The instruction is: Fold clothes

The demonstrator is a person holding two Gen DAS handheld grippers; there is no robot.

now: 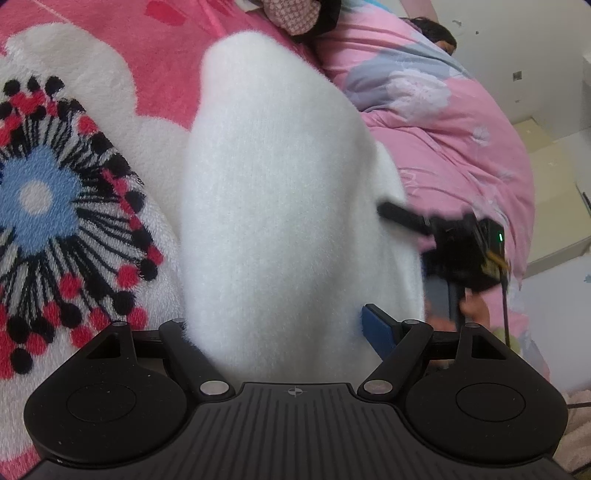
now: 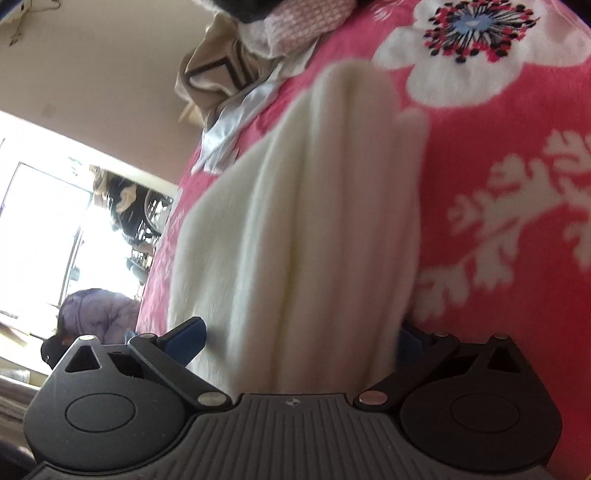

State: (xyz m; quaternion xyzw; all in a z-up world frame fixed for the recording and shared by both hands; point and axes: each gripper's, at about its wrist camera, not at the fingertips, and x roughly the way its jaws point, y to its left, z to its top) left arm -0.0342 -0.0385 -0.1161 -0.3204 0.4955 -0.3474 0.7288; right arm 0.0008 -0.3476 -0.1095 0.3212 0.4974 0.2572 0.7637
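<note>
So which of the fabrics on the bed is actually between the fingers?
The fluffy white garment, bunched between both grippers' blue-padded fingers. The pink flowered blanket lies beneath it; the pink quilt sits apart.

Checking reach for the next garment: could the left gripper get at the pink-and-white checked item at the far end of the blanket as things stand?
Probably not yet. The left gripper is filled by the white fuzzy garment, which rises between it and the checked garment on the pink floral blanket; it would need to let go first.
</note>
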